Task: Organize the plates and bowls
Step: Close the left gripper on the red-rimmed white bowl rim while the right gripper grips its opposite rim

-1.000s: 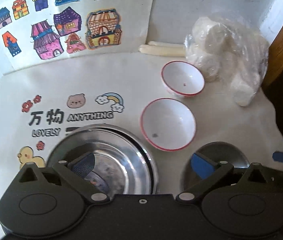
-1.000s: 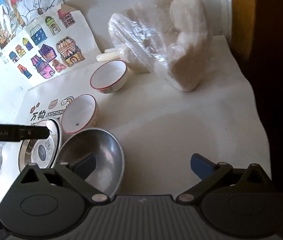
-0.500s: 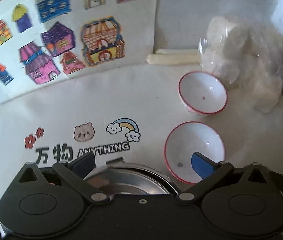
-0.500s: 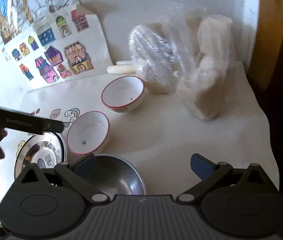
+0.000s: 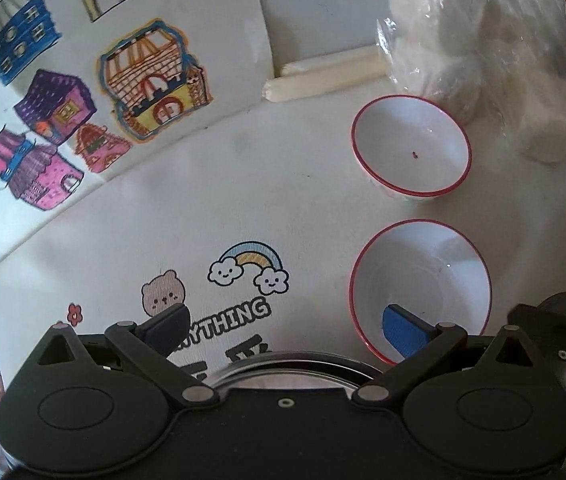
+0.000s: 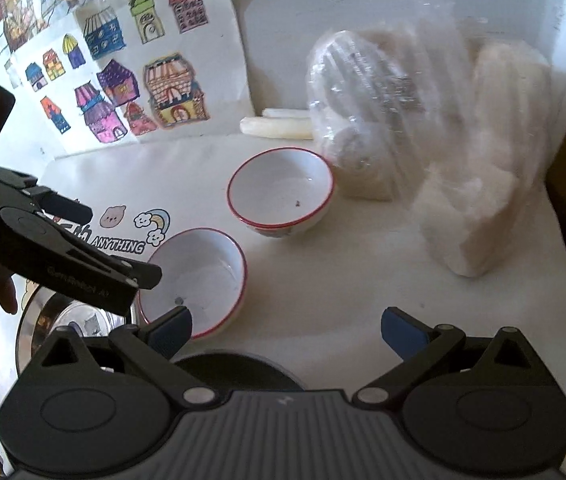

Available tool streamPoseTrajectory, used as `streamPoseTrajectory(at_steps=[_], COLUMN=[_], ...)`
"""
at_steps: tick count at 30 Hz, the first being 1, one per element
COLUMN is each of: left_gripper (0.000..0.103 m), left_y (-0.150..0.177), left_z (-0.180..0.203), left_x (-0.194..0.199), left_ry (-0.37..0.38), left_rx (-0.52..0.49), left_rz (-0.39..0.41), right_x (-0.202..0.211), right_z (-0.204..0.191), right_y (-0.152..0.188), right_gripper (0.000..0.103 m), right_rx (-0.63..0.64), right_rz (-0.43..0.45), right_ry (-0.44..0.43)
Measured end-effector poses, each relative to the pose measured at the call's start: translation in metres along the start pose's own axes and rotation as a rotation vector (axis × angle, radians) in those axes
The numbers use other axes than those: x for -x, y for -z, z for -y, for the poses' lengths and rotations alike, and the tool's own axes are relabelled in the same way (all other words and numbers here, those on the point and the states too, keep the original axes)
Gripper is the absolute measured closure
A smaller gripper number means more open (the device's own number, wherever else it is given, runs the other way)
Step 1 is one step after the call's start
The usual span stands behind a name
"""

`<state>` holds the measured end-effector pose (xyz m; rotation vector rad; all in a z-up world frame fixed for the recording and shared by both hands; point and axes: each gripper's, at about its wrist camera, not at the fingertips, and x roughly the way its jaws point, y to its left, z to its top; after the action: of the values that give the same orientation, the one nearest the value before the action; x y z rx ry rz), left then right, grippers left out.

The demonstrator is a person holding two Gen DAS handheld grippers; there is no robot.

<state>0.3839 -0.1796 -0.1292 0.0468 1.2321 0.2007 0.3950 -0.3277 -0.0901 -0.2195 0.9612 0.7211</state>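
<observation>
- Two white bowls with red rims sit upright on the table [image 5: 303, 184]: the near bowl [image 5: 419, 284] and the far bowl [image 5: 411, 146], apart.
- A steel plate [image 6: 63, 316] lies left of the near bowl, mostly hidden.
- Left gripper [image 5: 285, 330] and right gripper [image 6: 285, 330] both gape, holding nothing.

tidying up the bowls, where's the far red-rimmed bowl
In the right wrist view the far red-rimmed bowl sits mid-table, just left of the plastic bag, beyond the nearer bowl.
</observation>
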Motion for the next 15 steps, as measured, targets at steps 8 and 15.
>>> streamPoseTrajectory(at_steps=[8, 15], left_gripper=[0.001, 0.006], left_y=[-0.003, -0.003], left_z=[0.0, 0.0], left_x=[-0.006, -0.007], left_ry=[0.021, 0.019], left_rx=[-0.026, -0.049], left_rz=[-0.017, -0.01], right_x=[-0.017, -0.024], right_z=[-0.003, -0.002], right_y=[-0.007, -0.006], right_gripper=[0.0, 0.001], right_rx=[0.031, 0.032], right_rz=[-0.023, -0.034], right_ry=[0.011, 0.012])
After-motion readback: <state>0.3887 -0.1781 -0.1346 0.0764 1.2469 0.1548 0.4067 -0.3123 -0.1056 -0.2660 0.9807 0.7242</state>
